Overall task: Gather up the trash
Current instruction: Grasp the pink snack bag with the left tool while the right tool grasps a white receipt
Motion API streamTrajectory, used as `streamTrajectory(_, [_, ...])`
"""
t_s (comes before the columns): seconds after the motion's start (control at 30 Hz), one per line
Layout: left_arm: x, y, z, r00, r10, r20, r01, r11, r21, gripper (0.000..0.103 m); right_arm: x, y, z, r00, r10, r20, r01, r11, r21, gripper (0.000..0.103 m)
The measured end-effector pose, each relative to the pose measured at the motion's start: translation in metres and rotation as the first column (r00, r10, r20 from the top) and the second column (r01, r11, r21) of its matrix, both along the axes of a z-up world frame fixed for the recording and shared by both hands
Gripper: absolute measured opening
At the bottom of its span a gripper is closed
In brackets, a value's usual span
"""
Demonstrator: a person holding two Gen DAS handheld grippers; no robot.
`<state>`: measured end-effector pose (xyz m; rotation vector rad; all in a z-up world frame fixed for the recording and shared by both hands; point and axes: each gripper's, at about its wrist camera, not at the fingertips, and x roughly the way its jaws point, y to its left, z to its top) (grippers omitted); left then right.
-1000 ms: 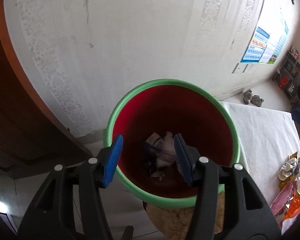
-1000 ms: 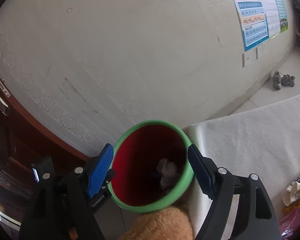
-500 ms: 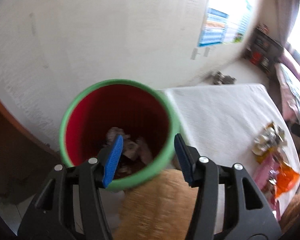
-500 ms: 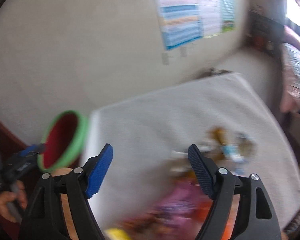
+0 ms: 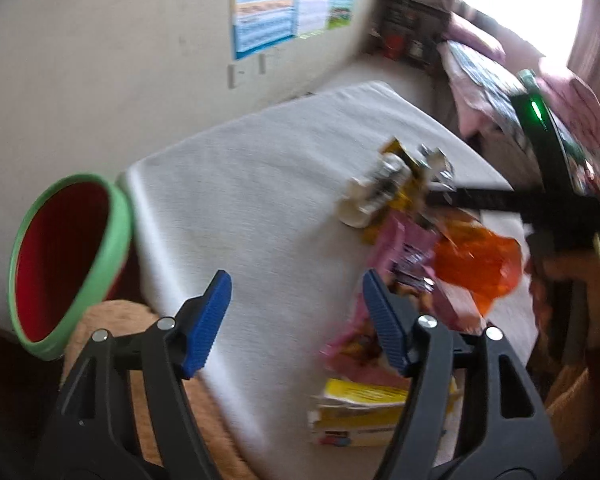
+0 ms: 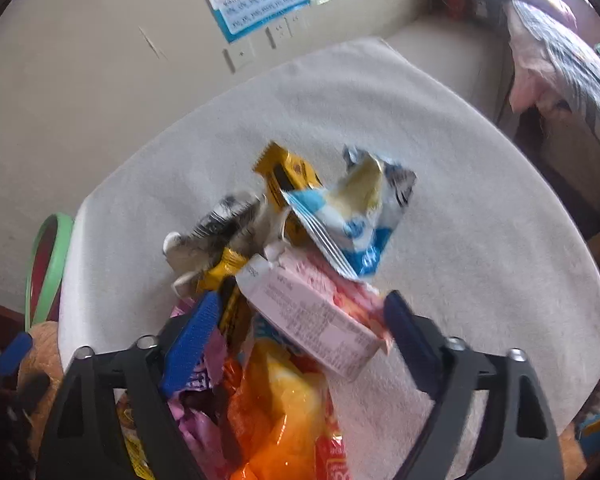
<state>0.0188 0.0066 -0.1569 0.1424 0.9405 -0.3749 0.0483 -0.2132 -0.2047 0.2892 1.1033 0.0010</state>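
We are between trips — reaching into the pile for the next piece of trash. The wrappers lie heaped toward the near right part of the tabletop (image 6: 480, 200), which is covered in a white cloth, while the green-rimmed bin (image 5: 112, 248) stands off its left edge, near the far left corner.

The right tongs (image 6: 300, 330) are closing around the pink carton (image 6: 316, 312); it sits between the blue pads, though blur keeps us from telling whether they press on it yet. The left tongs (image 5: 296, 320) are spreading with nothing between them, hanging over bare cloth just left of the pile.

Next, we judge, the right tongs must finish the pinch on the carton alone — the orange bag (image 6: 284, 408) and the blue-and-white wrapper (image 6: 356, 216) crowd it — then lift and carry it left to the bin.

The left view shows the bin's red inside and the right tool from the side, reaching into the heap, plus a yellow box (image 5: 360, 412) at the near edge. The right view shows only a sliver of the bin's rim, but gives the carton and the wrappers behind it clearly.
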Motion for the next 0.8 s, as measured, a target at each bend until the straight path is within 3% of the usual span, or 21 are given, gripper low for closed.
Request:
streamTrajectory(0.03, [-0.002, -0.007, -0.001, 1.0, -0.014, -0.001, 0.014, 1.0, 0.01, 0.065, 0.001, 0.001, 0.001, 1.0, 0.004, 0.0, -0.004, 1.0, -0.008, 0.044])
streamTrajectory(0.13, [-0.007, -0.019, -0.006, 0.999, -0.048, -0.012, 0.049, 0.999, 0.024, 0.065, 0.0, 0.005, 0.006, 1.0, 0.016, 0.013, -0.015, 0.999, -0.051, 0.036])
streamTrajectory(0.27, [-0.01, -0.027, -0.012, 0.997, -0.075, -0.029, 0.076, 0.997, 0.032, 0.065, -0.003, 0.001, 0.018, 0.998, -0.001, 0.061, 0.002, 1.0, -0.019, 0.03])
streamTrajectory(0.8, [-0.004, -0.06, -0.055, 0.981, -0.122, -0.149, 0.13, 0.991, 0.044, 0.063, -0.007, -0.004, 0.03, 0.995, -0.036, 0.098, 0.032, 0.999, 0.039, 0.028])
